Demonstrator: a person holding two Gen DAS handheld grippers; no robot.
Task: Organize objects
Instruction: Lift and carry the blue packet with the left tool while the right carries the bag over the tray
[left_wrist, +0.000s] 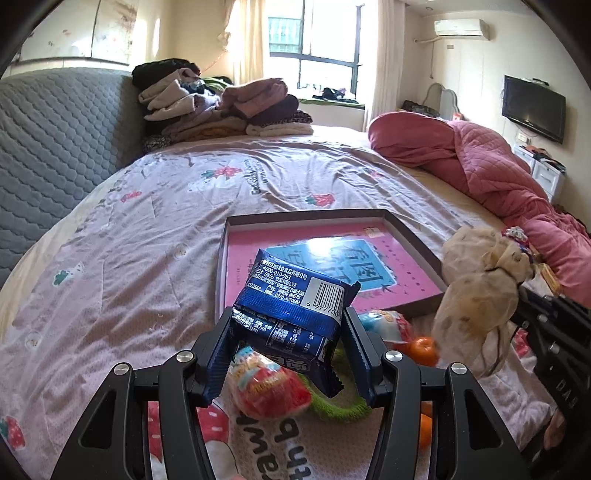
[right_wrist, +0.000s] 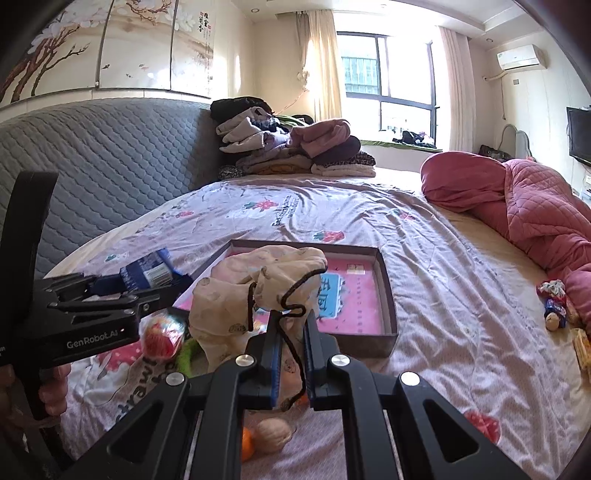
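Observation:
My left gripper (left_wrist: 288, 321) is shut on a dark blue snack packet (left_wrist: 295, 295) with a barcode and holds it above the bed, just in front of a shallow brown box (left_wrist: 306, 216) with a pink book inside. My right gripper (right_wrist: 293, 315) is shut on the neck and black cord of a beige drawstring pouch (right_wrist: 258, 280), which hangs above the box's near edge (right_wrist: 388, 295). In the right wrist view the blue packet (right_wrist: 147, 271) shows at the left. The left wrist view has the pouch (left_wrist: 480, 280) at its right.
On the floral sheet below the grippers lie a red snack packet (left_wrist: 269, 387), a green ring (left_wrist: 340, 410), oranges (left_wrist: 423, 349) and a walnut (right_wrist: 273, 435). A small doll (right_wrist: 554, 302) lies by the pink quilt (left_wrist: 480, 158). Folded clothes (left_wrist: 221, 107) are piled by the grey headboard (left_wrist: 55, 147).

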